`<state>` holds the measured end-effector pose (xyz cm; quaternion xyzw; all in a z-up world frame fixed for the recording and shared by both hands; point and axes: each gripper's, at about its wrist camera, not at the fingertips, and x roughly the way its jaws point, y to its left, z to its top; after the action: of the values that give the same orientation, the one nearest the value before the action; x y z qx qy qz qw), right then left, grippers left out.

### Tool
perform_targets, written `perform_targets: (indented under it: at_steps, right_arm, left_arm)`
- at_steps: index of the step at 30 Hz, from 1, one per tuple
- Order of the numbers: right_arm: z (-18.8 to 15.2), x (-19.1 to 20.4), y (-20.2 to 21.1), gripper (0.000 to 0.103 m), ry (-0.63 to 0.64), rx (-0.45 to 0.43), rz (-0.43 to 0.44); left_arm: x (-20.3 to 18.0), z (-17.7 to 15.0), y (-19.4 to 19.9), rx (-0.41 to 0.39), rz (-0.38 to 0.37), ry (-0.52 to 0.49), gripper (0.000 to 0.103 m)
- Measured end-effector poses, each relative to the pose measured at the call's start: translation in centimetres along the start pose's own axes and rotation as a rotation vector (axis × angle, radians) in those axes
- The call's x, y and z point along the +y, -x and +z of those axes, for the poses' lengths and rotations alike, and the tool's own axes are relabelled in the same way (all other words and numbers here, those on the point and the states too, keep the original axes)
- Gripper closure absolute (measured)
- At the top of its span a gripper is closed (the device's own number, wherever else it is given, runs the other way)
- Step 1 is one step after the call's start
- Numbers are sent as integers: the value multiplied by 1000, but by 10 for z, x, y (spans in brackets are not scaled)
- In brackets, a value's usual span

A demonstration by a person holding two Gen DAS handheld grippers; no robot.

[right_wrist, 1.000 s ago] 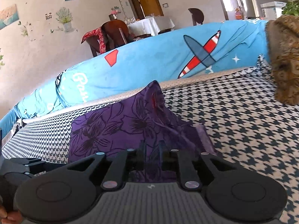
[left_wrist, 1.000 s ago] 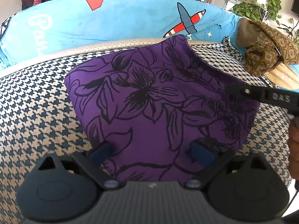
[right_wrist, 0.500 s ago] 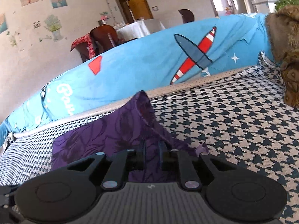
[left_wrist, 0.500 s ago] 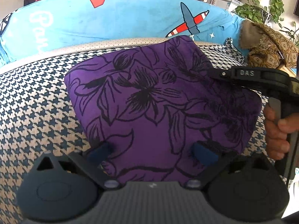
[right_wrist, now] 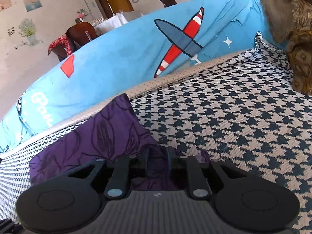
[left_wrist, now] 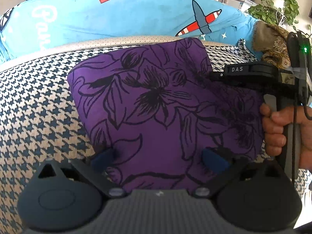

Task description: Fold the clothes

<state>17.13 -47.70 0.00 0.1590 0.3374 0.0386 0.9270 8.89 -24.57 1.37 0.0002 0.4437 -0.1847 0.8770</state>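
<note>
A purple cloth (left_wrist: 156,101) with black flower outlines lies on the houndstooth sofa seat (left_wrist: 39,107). My left gripper (left_wrist: 158,158) is open at the cloth's near edge, its blue pads (left_wrist: 103,157) wide apart with the fabric spread between them. My right gripper (left_wrist: 211,77), held by a hand (left_wrist: 276,128), reaches in from the right over the cloth's far right part. In the right wrist view its narrow jaws (right_wrist: 157,154) pinch a raised fold of the purple cloth (right_wrist: 109,132) and are starting to open, with the fabric still between them.
A blue backrest cover (left_wrist: 136,15) with an aeroplane print runs along the far side of the seat. A brown patterned cloth pile (right_wrist: 298,39) sits at the right end. Bare houndstooth seat (right_wrist: 234,117) stretches to the right of the purple cloth. A potted plant (left_wrist: 276,5) stands behind.
My right gripper has carried the cloth's right edge leftward and lower over the purple cloth. The raised fold has sunk closer to the seat. My left gripper has stayed put.
</note>
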Motion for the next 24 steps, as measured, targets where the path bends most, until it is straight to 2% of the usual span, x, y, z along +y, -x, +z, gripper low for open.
perform_targets:
  at_steps: [3, 10, 12, 14, 17, 22, 24]
  right_arm:
    - [-2, 4, -2, 86, 27, -4, -25]
    - [-6, 2, 0, 83, 11, -27, -18]
    - [-7, 6, 2, 74, 27, -22, -13]
    - [-8, 13, 4, 49, 63, -5, 9]
    - [-10, 29, 8, 24, 138, 15, 17]
    - [-15, 47, 13, 3, 210, 20, -43]
    - [-14, 48, 17, 0, 192, 10, -85]
  left_arm:
    - [0, 0, -2, 3, 3, -6, 0]
    - [0, 2, -6, 16, 5, -12, 0]
    - [-1, 3, -7, 24, 5, -11, 0]
    - [-2, 4, -9, 30, 7, -13, 0]
    - [-2, 5, -10, 39, 9, -6, 0]
    - [-2, 6, -11, 52, 7, -1, 0]
    - [-1, 7, -11, 62, 6, 4, 0]
